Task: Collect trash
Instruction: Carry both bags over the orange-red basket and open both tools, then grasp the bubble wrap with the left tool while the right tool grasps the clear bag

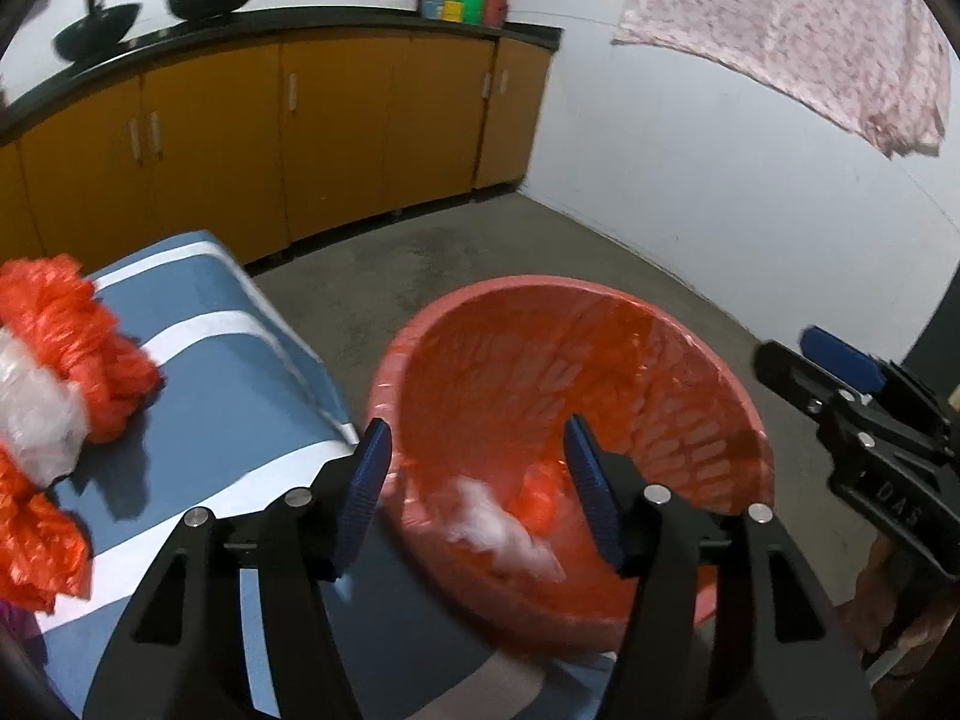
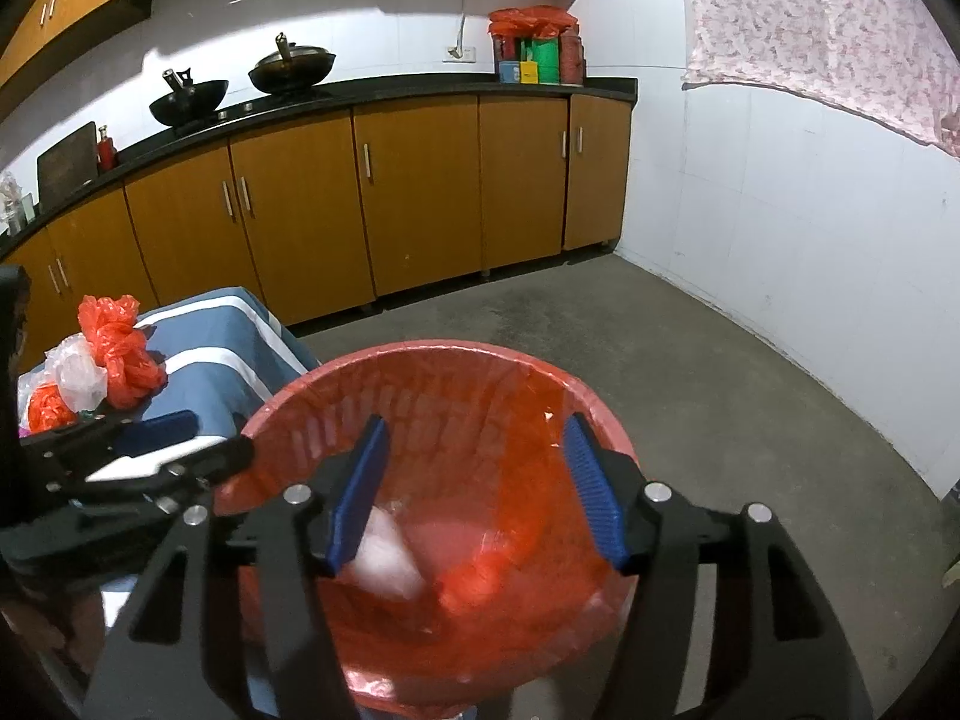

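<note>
A red bin [image 1: 690, 360] lined with a red bag stands on the floor beside a blue-and-white striped table [image 1: 240, 372]. Inside it lie a clear plastic bag [image 1: 504, 528] and a crumpled red bag [image 1: 540, 498]; both also show in the right wrist view, the clear bag [image 2: 384, 558] and the red one [image 2: 480, 576]. My left gripper [image 1: 477, 468] is open and empty over the bin's left rim. My right gripper [image 2: 477, 468] is open and empty above the bin [image 2: 420, 360]. Red bags [image 1: 72, 336] and a clear bag [image 1: 36, 408] lie on the table.
Orange cabinets [image 2: 420, 192] under a black counter with two woks [image 2: 294, 69] line the back. A white tiled wall [image 2: 780, 228] with a pink cloth [image 2: 828, 24] is on the right. Grey concrete floor [image 2: 660, 348] lies beyond the bin.
</note>
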Available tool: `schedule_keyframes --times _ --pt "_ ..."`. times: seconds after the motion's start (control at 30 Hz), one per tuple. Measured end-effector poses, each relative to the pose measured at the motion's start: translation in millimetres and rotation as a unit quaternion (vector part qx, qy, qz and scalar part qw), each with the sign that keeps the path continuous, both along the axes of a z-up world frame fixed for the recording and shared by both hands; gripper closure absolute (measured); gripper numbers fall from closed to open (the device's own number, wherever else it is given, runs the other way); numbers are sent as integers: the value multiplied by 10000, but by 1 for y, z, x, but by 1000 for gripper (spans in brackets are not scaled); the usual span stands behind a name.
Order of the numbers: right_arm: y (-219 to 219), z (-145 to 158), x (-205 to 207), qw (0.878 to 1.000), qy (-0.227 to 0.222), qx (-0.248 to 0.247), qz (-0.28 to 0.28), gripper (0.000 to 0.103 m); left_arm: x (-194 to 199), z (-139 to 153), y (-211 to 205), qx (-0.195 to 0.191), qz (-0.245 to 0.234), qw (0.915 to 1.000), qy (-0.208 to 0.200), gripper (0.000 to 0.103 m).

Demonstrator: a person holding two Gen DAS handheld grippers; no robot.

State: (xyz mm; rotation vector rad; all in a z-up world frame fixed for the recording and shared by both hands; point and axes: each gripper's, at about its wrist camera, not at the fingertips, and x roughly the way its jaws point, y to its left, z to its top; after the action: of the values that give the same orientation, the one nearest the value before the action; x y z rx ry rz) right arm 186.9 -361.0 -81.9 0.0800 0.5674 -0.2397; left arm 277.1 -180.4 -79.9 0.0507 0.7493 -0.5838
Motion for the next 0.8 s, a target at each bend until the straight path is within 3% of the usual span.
schedule_keyframes --times 0.23,0.4,0.6,0.8 --pt "29 7 -4 9996 -61 -75 283 40 -19 25 63 -120 657 9970 -396 38" --pt "79 12 0 9962 -111 -38 863 38 -46 39 126 -26 1357 9878 -760 32" --pt "148 7 11 9879 -39 6 1549 38 -73 42 206 311 2417 9628 -1165 30" --pt "203 4 27 9802 13 91 1977 38 -91 32 283 516 3339 9335 -1205 21"
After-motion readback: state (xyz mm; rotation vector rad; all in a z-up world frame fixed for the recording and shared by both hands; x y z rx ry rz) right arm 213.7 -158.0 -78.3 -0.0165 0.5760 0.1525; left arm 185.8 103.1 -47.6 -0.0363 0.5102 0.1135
